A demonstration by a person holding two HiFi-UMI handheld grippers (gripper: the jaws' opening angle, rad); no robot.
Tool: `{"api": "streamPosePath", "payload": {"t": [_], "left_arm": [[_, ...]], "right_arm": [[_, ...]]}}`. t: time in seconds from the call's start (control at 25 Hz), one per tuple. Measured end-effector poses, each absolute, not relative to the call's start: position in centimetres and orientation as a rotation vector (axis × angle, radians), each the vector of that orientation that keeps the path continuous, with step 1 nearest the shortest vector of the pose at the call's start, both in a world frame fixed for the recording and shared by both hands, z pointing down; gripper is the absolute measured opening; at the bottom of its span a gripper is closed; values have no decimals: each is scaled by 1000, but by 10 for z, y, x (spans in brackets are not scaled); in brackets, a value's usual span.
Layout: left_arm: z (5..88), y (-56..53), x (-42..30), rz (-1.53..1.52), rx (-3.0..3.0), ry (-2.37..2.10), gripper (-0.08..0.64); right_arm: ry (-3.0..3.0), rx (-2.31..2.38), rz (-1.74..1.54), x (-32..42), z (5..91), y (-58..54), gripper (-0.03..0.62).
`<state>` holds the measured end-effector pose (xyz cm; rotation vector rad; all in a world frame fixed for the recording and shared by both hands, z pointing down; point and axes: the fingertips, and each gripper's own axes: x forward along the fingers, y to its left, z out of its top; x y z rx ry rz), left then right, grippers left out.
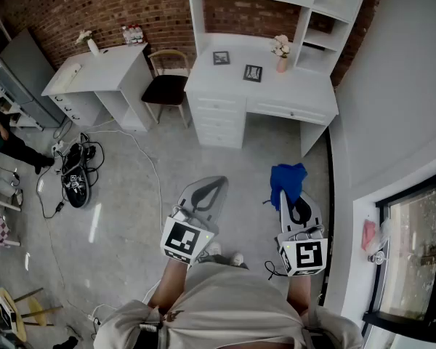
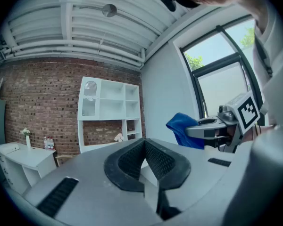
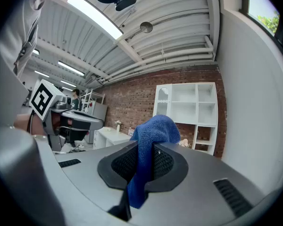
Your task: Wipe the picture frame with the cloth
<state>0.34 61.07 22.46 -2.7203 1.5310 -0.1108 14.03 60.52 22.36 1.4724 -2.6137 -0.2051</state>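
Right claw [image 1: 286, 198] clamped on bunched blue terry cloth [image 1: 288, 179]; left claw [image 1: 207, 193] closed, nothing in it. Small dark square picture frame [image 1: 253, 73] sits on far white worktop [image 1: 305, 89] — well apart, ahead, slightly left of cloth. Right claw nearer.

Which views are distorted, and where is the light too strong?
Head view: slightly bent, evenly lit. Left gripper view: strong fisheye, dark corners; the tall glass window is partly washed out. Right gripper view: same fisheye; the long ceiling lamp glares, the soft blue cloth is sharp.
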Motion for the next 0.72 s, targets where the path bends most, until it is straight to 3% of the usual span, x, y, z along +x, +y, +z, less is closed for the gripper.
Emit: {"api": "streamPosePath", "payload": {"t": [0.72], "left_arm": [[243,633,25,-161,-2694,1601,0]], "right_arm": [[-2699,1462,-145,165,233,618,32]]}}
